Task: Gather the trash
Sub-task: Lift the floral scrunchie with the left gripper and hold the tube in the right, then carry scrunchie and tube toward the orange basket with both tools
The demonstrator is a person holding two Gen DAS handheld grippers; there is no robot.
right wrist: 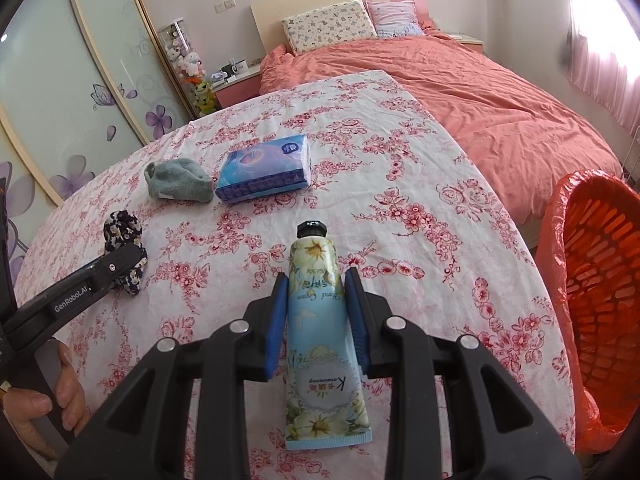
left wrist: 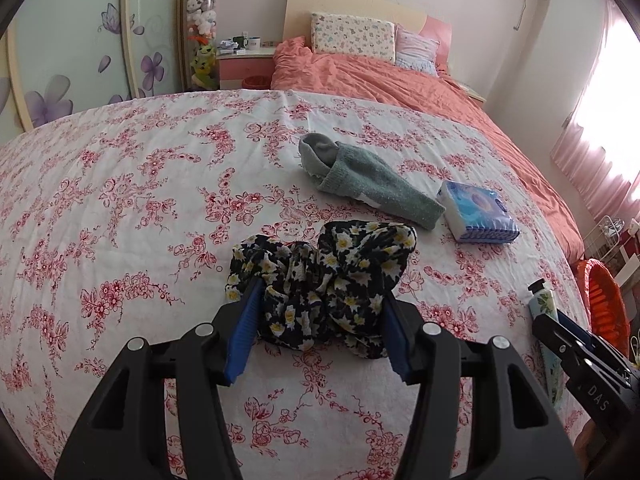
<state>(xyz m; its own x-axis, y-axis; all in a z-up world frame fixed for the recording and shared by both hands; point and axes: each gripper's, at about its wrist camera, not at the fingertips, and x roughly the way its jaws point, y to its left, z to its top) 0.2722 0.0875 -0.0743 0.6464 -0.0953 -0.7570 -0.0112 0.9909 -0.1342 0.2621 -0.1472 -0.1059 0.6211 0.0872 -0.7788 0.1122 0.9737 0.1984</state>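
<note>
Right wrist: right gripper clamps hand-cream tube; left gripper straddles scrunchie.

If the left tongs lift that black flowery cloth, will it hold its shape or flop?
Probably flop: the cloth lies crumpled in soft folds, so its ends would likely sag from the left tongs. It looks thin, so probably light. The fingers flank it on both sides; bunched fabric should compress rather than slip.

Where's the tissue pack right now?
The tissue pack lies on the floral cloth, just right of the green sock, beyond the hand cream tube.
</note>
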